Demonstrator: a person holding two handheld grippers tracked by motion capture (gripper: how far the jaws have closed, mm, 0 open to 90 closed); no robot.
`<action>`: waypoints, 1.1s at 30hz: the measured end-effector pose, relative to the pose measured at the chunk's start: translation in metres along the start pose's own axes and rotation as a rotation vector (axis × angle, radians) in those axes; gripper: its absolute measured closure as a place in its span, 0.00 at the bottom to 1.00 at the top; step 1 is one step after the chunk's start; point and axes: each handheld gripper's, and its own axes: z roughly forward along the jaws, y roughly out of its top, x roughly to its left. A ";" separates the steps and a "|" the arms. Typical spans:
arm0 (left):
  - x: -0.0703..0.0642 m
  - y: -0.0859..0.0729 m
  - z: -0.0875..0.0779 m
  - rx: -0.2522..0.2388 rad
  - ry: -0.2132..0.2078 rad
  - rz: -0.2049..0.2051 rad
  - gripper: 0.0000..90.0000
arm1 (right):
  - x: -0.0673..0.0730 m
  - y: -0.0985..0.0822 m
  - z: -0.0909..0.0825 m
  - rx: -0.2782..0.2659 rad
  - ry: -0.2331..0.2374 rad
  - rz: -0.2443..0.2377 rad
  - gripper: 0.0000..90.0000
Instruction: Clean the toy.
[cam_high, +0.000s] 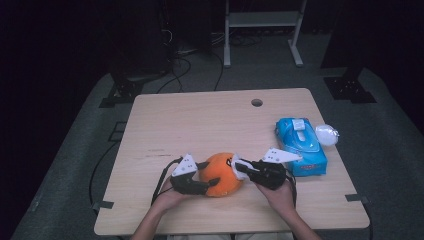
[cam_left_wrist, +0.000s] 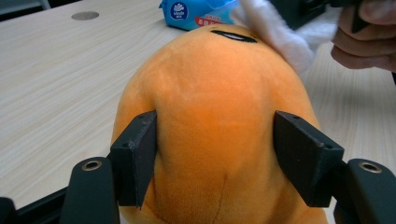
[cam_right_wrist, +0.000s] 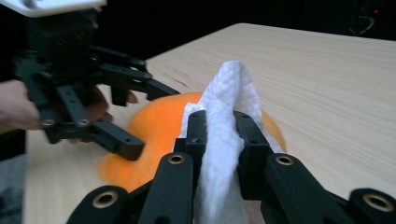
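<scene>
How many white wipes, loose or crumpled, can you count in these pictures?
2: one white textured wipe pinched in the right tool over the orange plush toy; one crumpled white wipe beside the blue wipes pack. More may be hidden.

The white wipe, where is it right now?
In the high view the white wipe sits near the table's front edge, clamped in the right gripper, against the orange plush toy.

light: dim room, pale wooden table (cam_high: 200, 125) lit from above | shadows: soft | focus: gripper views blurred far off
</scene>
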 end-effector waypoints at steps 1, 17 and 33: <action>0.000 0.001 -0.001 -0.002 -0.005 0.011 0.37 | -0.002 -0.001 0.001 0.006 -0.004 0.002 0.86; 0.001 0.005 -0.006 0.016 0.027 0.033 0.26 | 0.008 0.003 0.005 0.040 -0.055 -0.076 0.86; -0.008 0.009 -0.001 0.030 0.053 0.077 0.18 | 0.008 -0.002 0.008 0.064 -0.086 -0.111 0.86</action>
